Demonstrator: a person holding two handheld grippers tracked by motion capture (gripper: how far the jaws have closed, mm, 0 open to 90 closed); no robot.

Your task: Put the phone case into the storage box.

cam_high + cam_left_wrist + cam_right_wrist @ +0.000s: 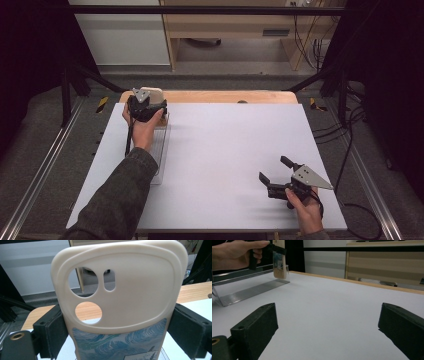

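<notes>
Overhead, white tabletop (pixel 225 150); beyond, wooden shelving (pixel 230 30).

Left gripper (pixel 148 106) holds a phone case (pixel 120 300) over the rack (pixel 161 150) far left; right gripper (pixel 276 172) near right.

Tabletop (pixel 225 150) centre and right wide open; you can sweep across freely. Your right tool (pixel 276 176) sits near front right edge, jaws apart, nothing between them. Clear rack (pixel 161 150) lies along left side, blocks low passes there. Phone case (pixel 120 297) fills left tool (pixel 146 107) gap at far left corner.
</notes>
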